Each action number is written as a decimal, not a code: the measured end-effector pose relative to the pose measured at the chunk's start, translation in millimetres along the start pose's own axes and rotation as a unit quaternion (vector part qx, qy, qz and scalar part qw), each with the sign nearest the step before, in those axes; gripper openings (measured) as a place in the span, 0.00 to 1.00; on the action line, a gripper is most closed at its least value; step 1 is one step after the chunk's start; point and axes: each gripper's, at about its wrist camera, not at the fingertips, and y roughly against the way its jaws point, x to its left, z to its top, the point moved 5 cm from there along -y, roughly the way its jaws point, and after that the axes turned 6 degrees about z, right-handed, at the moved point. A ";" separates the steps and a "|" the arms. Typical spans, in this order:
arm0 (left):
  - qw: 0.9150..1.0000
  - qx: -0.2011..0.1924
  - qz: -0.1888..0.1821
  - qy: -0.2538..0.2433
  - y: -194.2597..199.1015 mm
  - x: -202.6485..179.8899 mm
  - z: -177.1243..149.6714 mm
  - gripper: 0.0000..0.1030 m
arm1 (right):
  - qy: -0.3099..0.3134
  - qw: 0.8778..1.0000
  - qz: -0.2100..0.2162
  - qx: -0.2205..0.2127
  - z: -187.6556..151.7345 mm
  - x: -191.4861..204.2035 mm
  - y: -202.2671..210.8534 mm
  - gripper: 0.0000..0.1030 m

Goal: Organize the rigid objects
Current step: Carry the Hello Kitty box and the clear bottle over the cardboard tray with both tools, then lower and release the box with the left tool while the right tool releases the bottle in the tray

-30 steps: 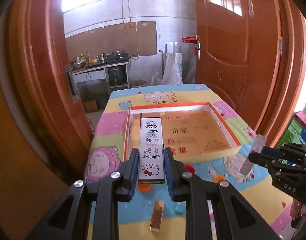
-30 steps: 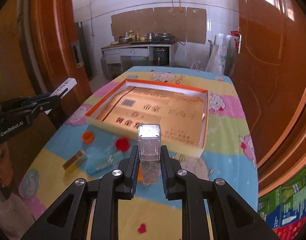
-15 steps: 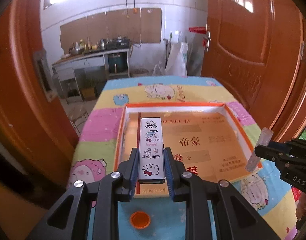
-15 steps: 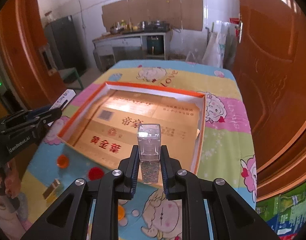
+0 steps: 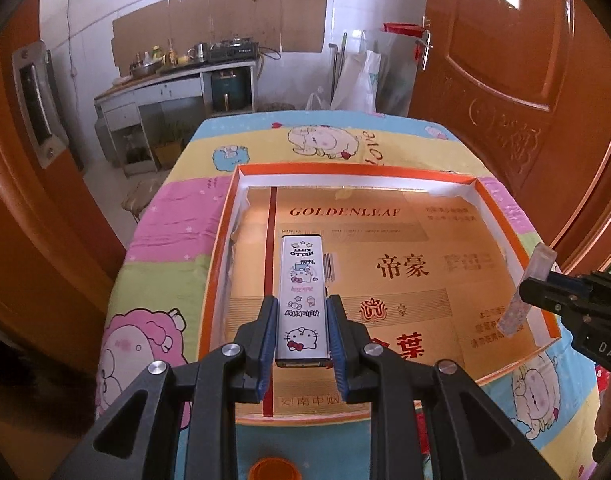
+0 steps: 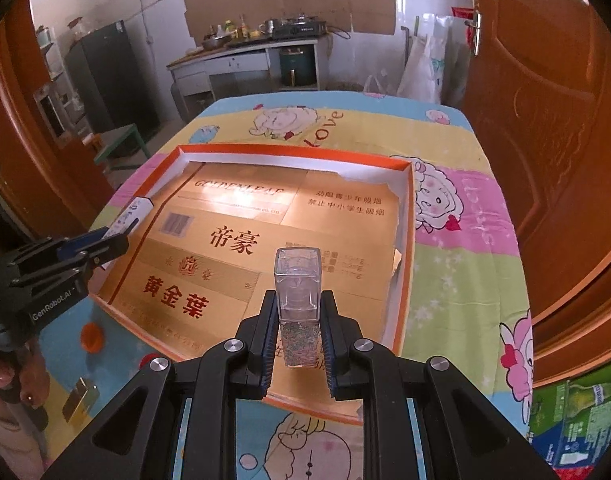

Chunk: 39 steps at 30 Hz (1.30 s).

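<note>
Left gripper [image 5: 301,336], lower centre of the frame: black fingers with blue pads clamped on a long white rectangular Hello Kitty case [image 5: 302,300], held above the tray. Shallow orange-rimmed cardboard tray [image 5: 221,236] with a gold printed floor, centre. Colourful cartoon-print tablecloth [image 5: 173,232] beneath it. Round orange cap [image 5: 271,470], bottom edge. Right gripper [image 5: 523,302], right edge, gripping a clear rectangular plastic container [image 5: 529,292] tilted over the tray's right rim. Orange wooden door [image 5: 505,60], upper right.

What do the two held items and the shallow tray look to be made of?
Hello Kitty case: glossy, probably printed tin or plastic; it shows sheen and crisp edges. Clear bottle: see-through plastic or glass, glittery fill below. Orange-rimmed tray: cardboard with torn white lining and gold printed base.
</note>
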 end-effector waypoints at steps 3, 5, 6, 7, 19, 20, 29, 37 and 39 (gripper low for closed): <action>1.000 0.008 0.001 0.000 -7.7 -0.9 0.3 0.24 | -0.003 1.000 -0.002 0.005 1.7 -0.7 -6.0 0.19; 1.000 0.015 0.000 -0.001 -12.8 -1.8 -0.9 0.24 | -0.004 1.000 -0.003 0.005 3.0 -1.0 -8.8 0.19; 1.000 0.018 -0.001 -0.002 -15.3 -2.3 -1.7 0.24 | -0.006 1.000 -0.004 0.003 3.6 -1.0 -9.6 0.19; 1.000 0.022 -0.001 -0.003 -18.4 -3.0 -2.5 0.24 | -0.007 1.000 -0.005 0.002 4.0 -1.2 -10.2 0.19; 0.999 0.040 -0.009 0.010 -36.5 -1.0 -8.3 0.24 | -0.034 0.999 0.003 0.001 -2.6 -3.9 -41.6 0.19; 0.999 0.041 -0.009 0.010 -37.8 -0.7 -8.4 0.24 | -0.035 0.999 0.001 0.003 -3.2 -4.5 -43.5 0.20; 0.998 0.046 -0.023 0.021 -44.1 4.7 -8.9 0.25 | -0.039 0.999 -0.008 0.001 -4.3 -6.9 -49.6 0.20; 0.999 0.041 -0.022 -0.014 -41.9 -0.6 -12.5 0.26 | -0.036 0.999 -0.010 -0.011 -6.0 -6.8 -48.3 0.25; 0.999 0.041 -0.031 -0.010 -41.5 0.4 -12.4 0.28 | -0.036 0.999 -0.010 -0.016 -6.3 -6.8 -46.0 0.30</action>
